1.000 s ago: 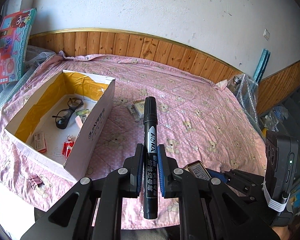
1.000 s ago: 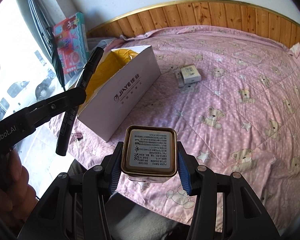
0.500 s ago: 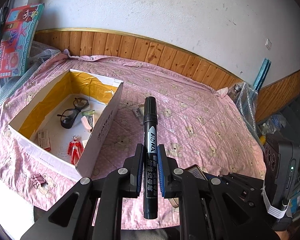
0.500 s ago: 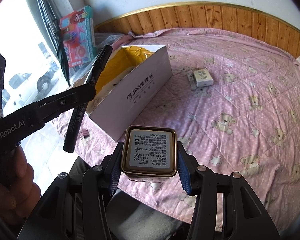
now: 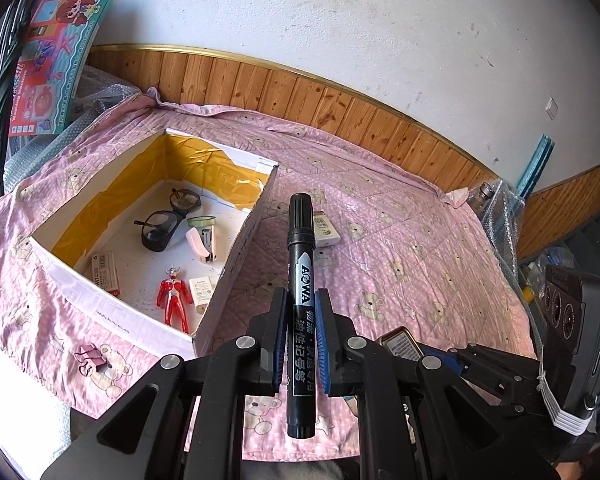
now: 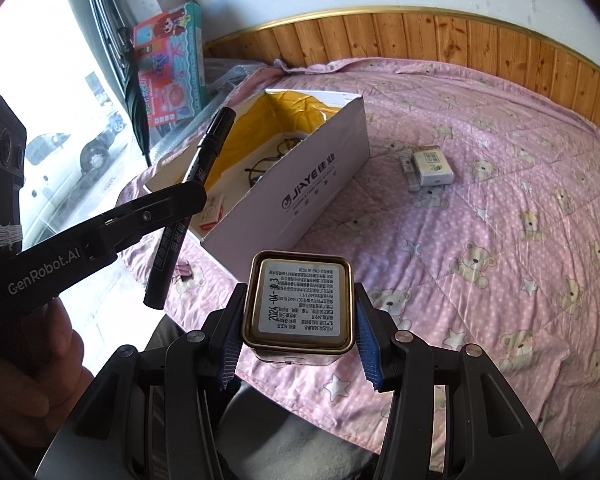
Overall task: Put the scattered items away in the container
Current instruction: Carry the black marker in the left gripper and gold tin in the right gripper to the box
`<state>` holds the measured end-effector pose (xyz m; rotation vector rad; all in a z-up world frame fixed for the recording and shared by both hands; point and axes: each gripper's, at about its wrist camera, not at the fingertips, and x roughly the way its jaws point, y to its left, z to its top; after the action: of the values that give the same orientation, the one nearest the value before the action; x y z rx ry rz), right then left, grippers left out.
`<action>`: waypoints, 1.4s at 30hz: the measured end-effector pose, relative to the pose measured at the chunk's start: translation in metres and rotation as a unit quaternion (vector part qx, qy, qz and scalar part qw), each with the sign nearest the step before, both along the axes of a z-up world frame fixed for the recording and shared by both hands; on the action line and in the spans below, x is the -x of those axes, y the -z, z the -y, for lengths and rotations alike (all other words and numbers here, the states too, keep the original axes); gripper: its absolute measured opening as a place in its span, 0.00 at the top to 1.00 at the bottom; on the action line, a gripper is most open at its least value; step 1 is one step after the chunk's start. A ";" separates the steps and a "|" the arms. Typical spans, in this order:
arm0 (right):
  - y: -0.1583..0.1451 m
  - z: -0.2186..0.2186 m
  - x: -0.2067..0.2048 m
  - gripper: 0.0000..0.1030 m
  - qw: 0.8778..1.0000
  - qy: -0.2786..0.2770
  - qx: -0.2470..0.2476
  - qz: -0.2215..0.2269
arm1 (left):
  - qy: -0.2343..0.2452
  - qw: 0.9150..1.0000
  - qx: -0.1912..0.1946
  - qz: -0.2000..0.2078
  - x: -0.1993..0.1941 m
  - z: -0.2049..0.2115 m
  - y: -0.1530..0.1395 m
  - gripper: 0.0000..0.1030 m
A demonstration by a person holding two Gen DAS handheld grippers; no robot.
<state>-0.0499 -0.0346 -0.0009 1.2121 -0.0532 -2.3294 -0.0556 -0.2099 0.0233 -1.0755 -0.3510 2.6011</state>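
Note:
My left gripper (image 5: pixel 301 306) is shut on a black marker (image 5: pixel 300 248), held upright above the bed's front edge, right of the white cardboard box (image 5: pixel 236 256). That marker (image 6: pixel 198 178) shows again in the right wrist view, over the box's near corner. My right gripper (image 6: pixel 298 312) is shut on a square gold tin (image 6: pixel 300 308), label side up, in front of the box (image 6: pixel 300 192). The box holds black glasses (image 5: pixel 164 224), a pink stapler (image 5: pixel 202 242), a red toy figure (image 5: pixel 174 296) and small packets. A white packet (image 6: pixel 432 166) lies loose on the pink quilt (image 6: pixel 500 240).
A pink binder clip (image 5: pixel 90 362) lies on the quilt by the box's front wall. A colourful toy carton (image 5: pixel 48 68) leans at the far left beside a window. Wood panelling (image 5: pixel 340 108) runs behind the bed. Bubble wrap and clutter (image 5: pixel 496 216) sit at the right edge.
Both grippers have moved nearer to the box and somewhat higher, so more of the box's inside shows. The marker and the tin stay gripped.

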 end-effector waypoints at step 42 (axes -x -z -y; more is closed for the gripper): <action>-0.036 0.070 0.069 0.50 0.997 -0.063 0.025 -0.029 | -0.065 0.998 -0.008 0.017 0.045 0.065 0.007 0.86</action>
<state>-0.1187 -0.1048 0.0347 1.0908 -0.0136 -2.2391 -0.1004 -0.2752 0.0165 -1.1277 -0.4624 2.6916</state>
